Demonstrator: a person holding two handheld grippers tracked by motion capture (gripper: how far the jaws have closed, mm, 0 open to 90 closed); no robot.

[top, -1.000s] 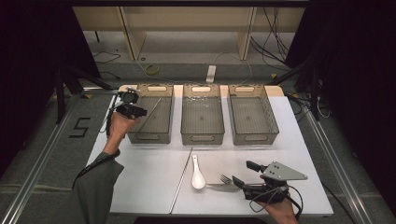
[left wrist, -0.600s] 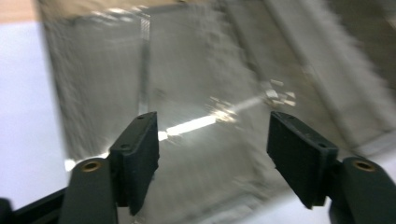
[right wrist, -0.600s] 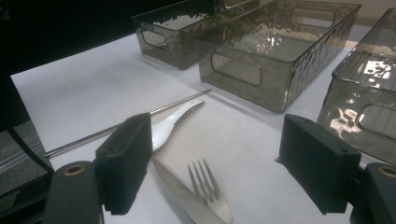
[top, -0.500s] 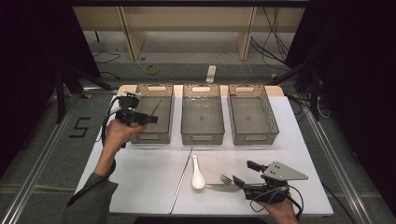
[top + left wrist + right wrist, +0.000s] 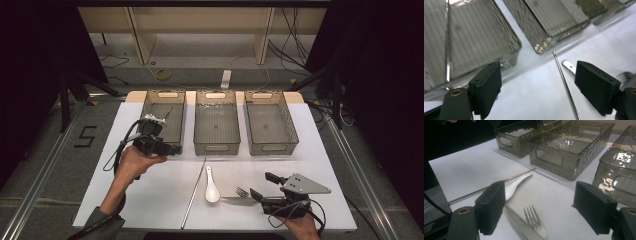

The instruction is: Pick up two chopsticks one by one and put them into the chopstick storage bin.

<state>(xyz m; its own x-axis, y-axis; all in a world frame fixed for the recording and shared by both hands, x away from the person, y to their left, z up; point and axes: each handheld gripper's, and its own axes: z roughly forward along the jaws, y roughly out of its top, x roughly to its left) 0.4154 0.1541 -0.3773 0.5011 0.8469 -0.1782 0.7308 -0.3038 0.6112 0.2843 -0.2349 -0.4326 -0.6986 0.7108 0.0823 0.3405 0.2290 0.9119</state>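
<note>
We look first at the thin metal stick (image 5: 167, 114). It now lies inside the left bin (image 5: 150, 102), with 1 end up near the far rim. In the left gripper view the same stick (image 5: 447, 50) shows through the clear bin wall.

The left gripper (image 5: 171, 149) has just been opening its jaws. They stand wide now, and nothing is between them. A second ago this gripper was up by the far side of the left bin. Now it is closer to the person, near the front corner of that bin. We think this means the stick was let go and this part of the job is done.

There are 3 bins in a row. The middle bin (image 5: 216, 131) and the right bin (image 5: 270, 127) look empty.

3 things wait on the white table (image 5: 150, 200): a second metal stick (image 5: 194, 192), a white spoon (image 5: 211, 186) and a fork (image 5: 240, 194). We guess the second stick goes in the left bin next.

The right gripper (image 5: 264, 185) sits low beside the fork, in the same place as before. Its jaws are wide too and hold nothing.

We can read only 1 thing: a big "5" (image 5: 86, 136) on the floor, left of the table. We see no brand names or labels.
</note>
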